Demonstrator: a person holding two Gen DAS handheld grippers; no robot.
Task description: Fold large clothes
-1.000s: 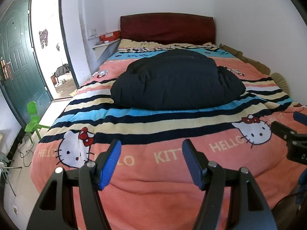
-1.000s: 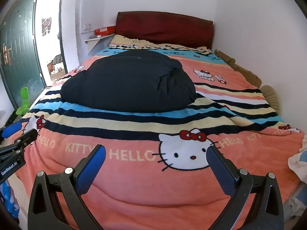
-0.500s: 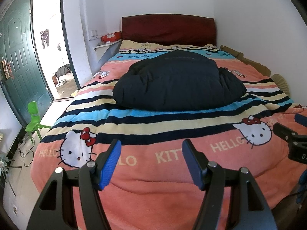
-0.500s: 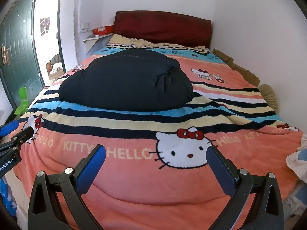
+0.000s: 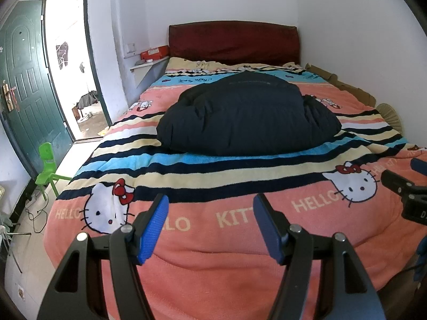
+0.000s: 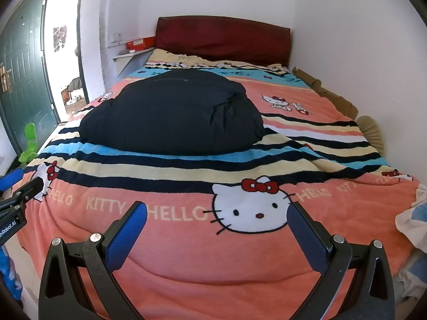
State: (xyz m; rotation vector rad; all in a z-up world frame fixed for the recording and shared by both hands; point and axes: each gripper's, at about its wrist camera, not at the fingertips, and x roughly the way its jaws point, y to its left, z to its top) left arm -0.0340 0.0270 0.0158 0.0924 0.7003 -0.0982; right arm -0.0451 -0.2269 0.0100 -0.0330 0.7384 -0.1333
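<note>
While a dark padded jacket (image 5: 246, 117) lies bundled mid-bed on the striped blanket (image 5: 213, 234), my left gripper (image 5: 210, 226) and right gripper (image 6: 217, 229) hover spread, empty.

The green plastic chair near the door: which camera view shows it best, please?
The left wrist view shows the green chair best: its backrest, seat and legs are visible on the floor beside the bed. In the right wrist view only a small part of it shows at the left edge, cut off by the bed.
</note>
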